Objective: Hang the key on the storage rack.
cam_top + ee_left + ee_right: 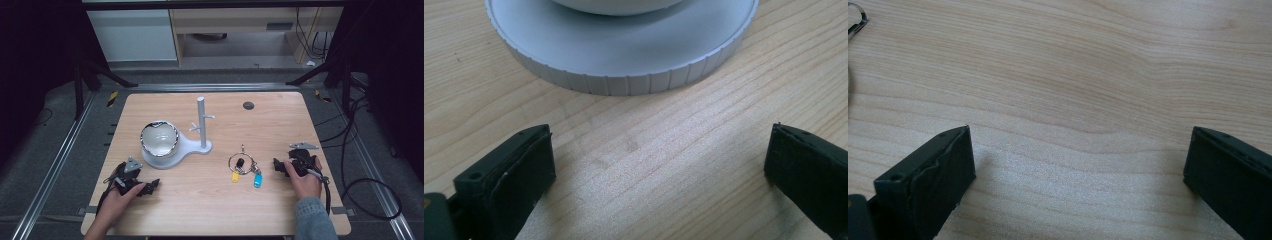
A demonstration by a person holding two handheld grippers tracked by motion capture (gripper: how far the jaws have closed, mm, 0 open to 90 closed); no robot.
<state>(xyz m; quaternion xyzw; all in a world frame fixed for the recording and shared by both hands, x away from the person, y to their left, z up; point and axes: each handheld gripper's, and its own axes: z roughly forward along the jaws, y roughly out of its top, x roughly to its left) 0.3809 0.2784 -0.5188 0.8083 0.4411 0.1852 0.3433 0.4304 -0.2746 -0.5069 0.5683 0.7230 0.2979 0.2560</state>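
Both grippers rest low in the frame, jaws spread wide and empty: the right gripper (283, 167) sits just right of the key ring (243, 165), the left gripper (142, 184) below the stand (176, 150) left of centre. The keys lie flat on the table (210, 205), so I reckon a shallow pinch could skid them away or catch just one tag.

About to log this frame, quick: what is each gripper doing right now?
Left gripper: open, nothing between the jaws, near the grey stand base.
Right gripper: open, empty, over bare table beside the key ring.
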